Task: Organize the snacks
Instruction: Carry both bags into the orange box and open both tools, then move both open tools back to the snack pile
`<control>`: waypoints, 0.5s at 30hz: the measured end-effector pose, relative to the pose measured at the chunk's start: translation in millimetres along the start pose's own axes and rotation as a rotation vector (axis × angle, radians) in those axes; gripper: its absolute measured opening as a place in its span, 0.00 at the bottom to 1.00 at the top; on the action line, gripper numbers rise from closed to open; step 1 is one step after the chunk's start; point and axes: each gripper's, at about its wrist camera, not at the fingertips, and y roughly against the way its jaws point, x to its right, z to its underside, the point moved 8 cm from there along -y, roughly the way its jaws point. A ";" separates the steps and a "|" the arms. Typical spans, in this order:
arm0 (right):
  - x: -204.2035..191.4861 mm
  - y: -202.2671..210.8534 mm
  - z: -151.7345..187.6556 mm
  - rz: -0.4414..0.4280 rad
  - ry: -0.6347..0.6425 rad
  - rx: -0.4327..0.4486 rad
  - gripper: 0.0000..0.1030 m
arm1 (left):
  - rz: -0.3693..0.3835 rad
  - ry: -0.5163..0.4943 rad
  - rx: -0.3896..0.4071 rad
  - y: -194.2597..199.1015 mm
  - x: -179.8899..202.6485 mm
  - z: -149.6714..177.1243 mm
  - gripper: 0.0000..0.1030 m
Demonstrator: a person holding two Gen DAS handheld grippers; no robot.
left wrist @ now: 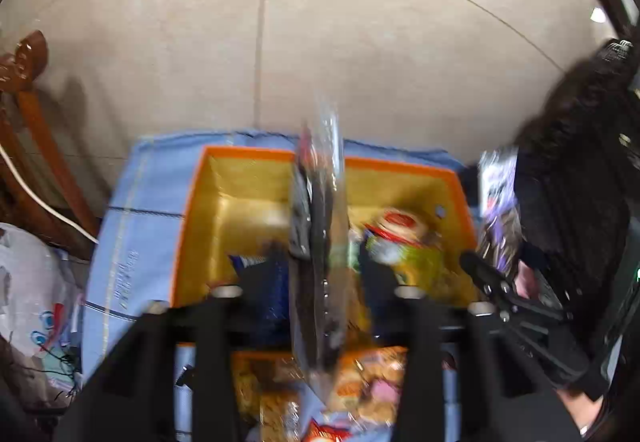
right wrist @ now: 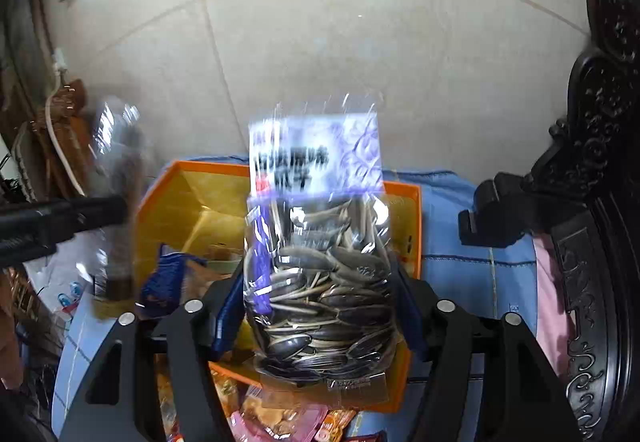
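While the blue cloth point(right wrist: 472, 242) covered the surface beneath, the orange box point(left wrist: 192, 226) with its yellow inside sat on it holding a few snack packets point(left wrist: 396, 230). Above the box, the right gripper point(right wrist: 320, 282) had its pads pressed on a clear bag of sunflower seeds point(right wrist: 320, 274). The left gripper point(left wrist: 316, 262) stood with a narrow clear bag point(left wrist: 320, 242) edge-on between its fingers; whether they pinched it I could not tell.
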 end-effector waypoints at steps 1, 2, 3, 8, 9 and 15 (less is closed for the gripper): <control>4.0 -0.9 1.0 0.021 -0.017 0.009 0.80 | -0.018 0.005 0.015 0.7 -1.1 -2.2 0.79; 3.4 0.3 1.9 0.017 -0.022 0.018 0.83 | -0.034 0.007 0.042 2.7 -1.7 -3.9 0.82; 3.0 1.1 3.4 0.004 -0.023 0.024 0.83 | -0.033 0.001 0.057 3.8 -1.0 -4.5 0.82; 2.7 4.5 19.3 -0.014 -0.031 0.006 0.83 | -0.021 -0.022 0.025 -1.3 -0.6 7.5 0.82; 2.5 6.2 21.8 -0.016 -0.030 0.004 0.83 | -0.020 -0.023 0.023 -0.8 -1.3 10.5 0.82; 7.6 20.5 41.1 -0.013 -0.047 -0.003 0.86 | -0.018 -0.032 -0.005 6.1 -6.3 38.2 0.82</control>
